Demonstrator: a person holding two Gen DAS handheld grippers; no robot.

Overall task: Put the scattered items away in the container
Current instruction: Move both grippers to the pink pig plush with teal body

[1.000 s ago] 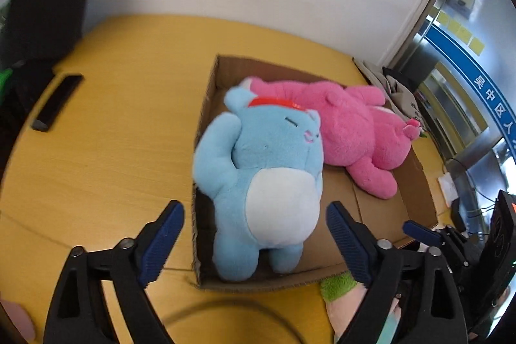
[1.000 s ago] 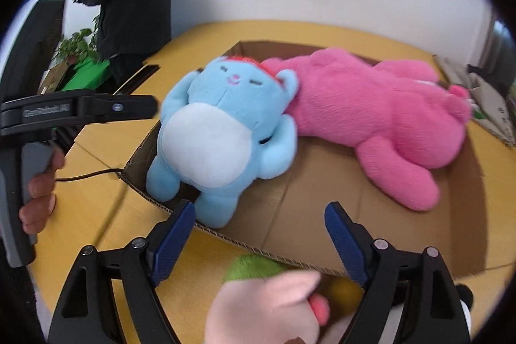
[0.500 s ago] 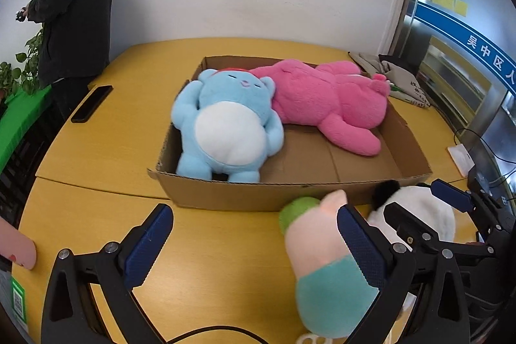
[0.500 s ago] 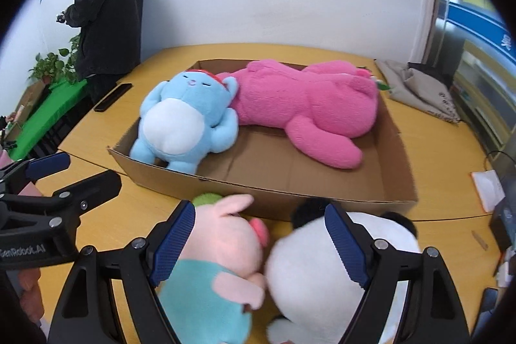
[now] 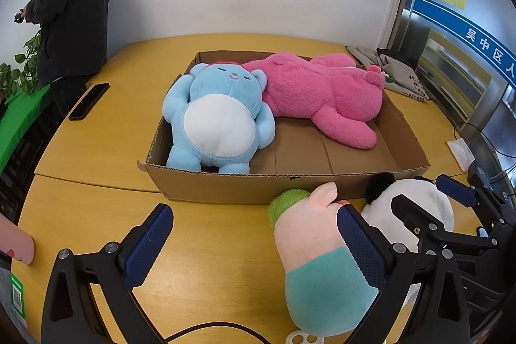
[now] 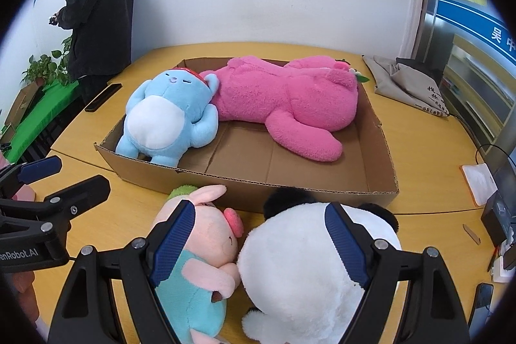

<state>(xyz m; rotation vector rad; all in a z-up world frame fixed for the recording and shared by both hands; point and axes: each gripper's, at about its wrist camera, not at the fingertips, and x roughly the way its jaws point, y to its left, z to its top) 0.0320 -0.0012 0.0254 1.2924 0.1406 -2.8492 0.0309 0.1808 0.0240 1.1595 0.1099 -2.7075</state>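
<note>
Right wrist view puts our right gripper [image 6: 259, 244] with its jaws wide apart above the panda plush [image 6: 309, 286] and the pig plush [image 6: 206, 250], gripping nothing. Both toys lie on the table [image 6: 429, 192] against the near wall of the cardboard box [image 6: 322, 199], touching each other. Our left gripper [image 5: 254, 244] is likewise spread, empty, over bare wood, its right finger in front of the pig.

For the pickup we judge it best to take one toy per gripper: centre the right jaws on the panda's round body, the left on the pig, and close deep into the stuffing so soft fabric does not slip.

Inside the box, the blue plush [image 6: 164, 118] fills the 10 o'clock corner and the pink plush [image 6: 287, 99] stretches along the far side; the free floor is at the near right, so we aim there. The near wall must be cleared on the lift. A phone [image 6: 103, 97] lies at 10 o'clock, a folded bag [image 6: 409, 83] at 2 o'clock, and a bystander [image 6: 96, 21] stands well off.
</note>
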